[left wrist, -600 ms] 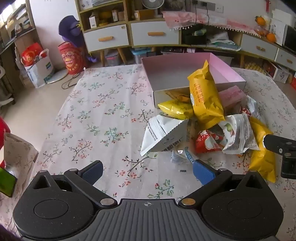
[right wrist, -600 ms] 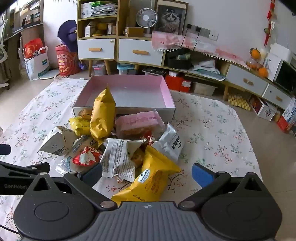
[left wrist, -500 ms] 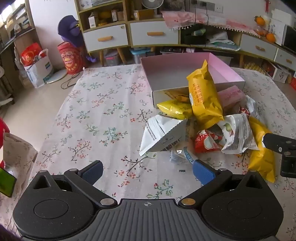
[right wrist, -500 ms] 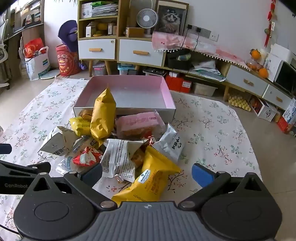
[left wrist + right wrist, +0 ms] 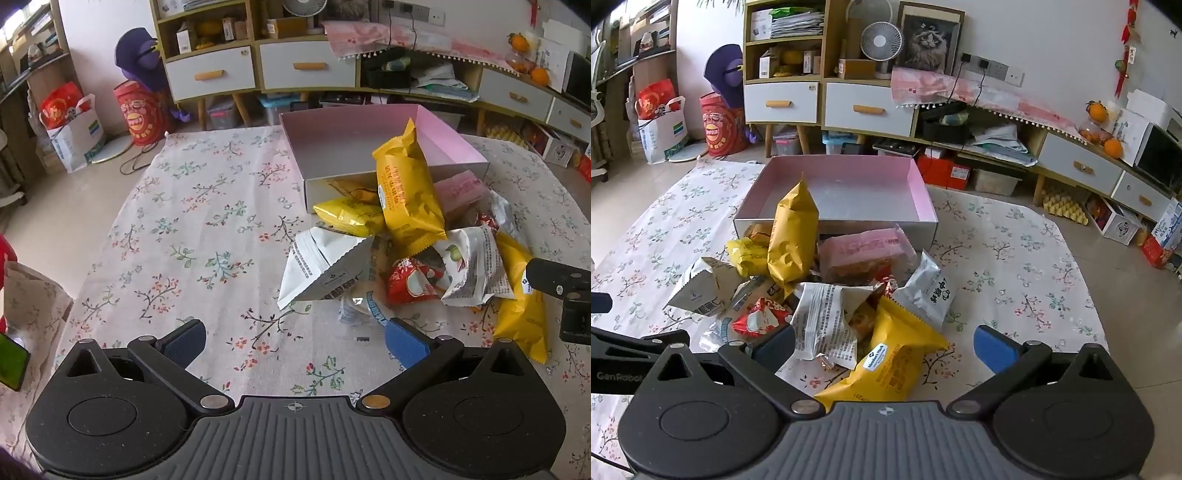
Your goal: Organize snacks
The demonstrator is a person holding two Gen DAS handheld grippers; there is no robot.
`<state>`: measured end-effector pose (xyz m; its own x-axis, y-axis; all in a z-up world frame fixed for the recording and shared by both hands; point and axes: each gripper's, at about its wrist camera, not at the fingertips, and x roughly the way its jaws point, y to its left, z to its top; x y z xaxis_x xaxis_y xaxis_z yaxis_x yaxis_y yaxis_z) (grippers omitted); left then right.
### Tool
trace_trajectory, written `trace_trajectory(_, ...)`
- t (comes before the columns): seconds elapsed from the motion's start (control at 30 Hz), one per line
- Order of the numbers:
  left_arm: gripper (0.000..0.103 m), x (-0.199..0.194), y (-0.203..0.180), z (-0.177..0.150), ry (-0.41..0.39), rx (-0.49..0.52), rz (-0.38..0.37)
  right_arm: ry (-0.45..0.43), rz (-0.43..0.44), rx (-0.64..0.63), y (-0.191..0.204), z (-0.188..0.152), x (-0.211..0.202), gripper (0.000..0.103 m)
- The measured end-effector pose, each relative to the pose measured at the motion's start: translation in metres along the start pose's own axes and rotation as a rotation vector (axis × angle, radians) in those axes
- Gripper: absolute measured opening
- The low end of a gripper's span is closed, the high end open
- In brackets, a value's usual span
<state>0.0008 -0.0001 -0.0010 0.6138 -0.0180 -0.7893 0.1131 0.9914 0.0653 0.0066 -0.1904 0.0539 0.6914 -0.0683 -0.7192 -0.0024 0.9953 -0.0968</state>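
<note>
A pile of snack packets lies on the floral tablecloth in front of an empty pink box (image 5: 458,142) (image 5: 919,192). A tall yellow packet (image 5: 406,195) (image 5: 792,236) leans on the box's front wall. A white triangular packet (image 5: 321,266) (image 5: 698,286), a red packet (image 5: 412,280) (image 5: 761,319), a pink packet (image 5: 864,247) and a flat yellow packet (image 5: 890,362) lie in the pile. My left gripper (image 5: 293,341) is open and empty, just short of the white packet. My right gripper (image 5: 886,345) is open, its jaws either side of the flat yellow packet.
Low cabinets with white drawers (image 5: 868,109) line the far wall. Bags (image 5: 74,125) and a red drum (image 5: 138,112) stand on the floor at the left. A brown paper bag (image 5: 29,314) sits at the table's left edge. Bare tablecloth (image 5: 192,221) spreads left of the pile.
Both grippers have barely shifted; the views are nearly the same. No packet has moved.
</note>
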Motion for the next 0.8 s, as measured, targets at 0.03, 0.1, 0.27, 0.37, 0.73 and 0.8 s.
trace_trajectory(0.03, 0.103, 0.000, 0.000, 0.000, 0.001, -0.001, -0.001, -0.001, 0.000, 0.001, 0.000, 0.000, 0.000, 0.085)
trace_trajectory(0.1, 0.103, 0.001, 0.001, 0.001, 0.004, -0.003, -0.002, -0.008, -0.004, 0.003, 0.000, 0.001, 0.000, 0.085)
trace_trajectory(0.27, 0.103, 0.001, 0.002, 0.004, 0.005, -0.008, -0.006, -0.024, -0.010, 0.001, 0.001, 0.009, 0.001, 0.085)
trace_trajectory(0.37, 0.103, 0.002, 0.002, 0.006, 0.002, -0.009, -0.004, -0.036, -0.013, -0.007, 0.002, 0.015, 0.001, 0.085)
trace_trajectory(0.73, 0.103, 0.008, 0.000, 0.018, -0.008, -0.009, -0.017, -0.075, -0.027, -0.023, -0.001, 0.026, 0.008, 0.085)
trace_trajectory(0.8, 0.103, 0.009, -0.001, 0.021, -0.008, -0.008, -0.023, -0.091, -0.032, -0.034, 0.000, 0.027, 0.008, 0.085)
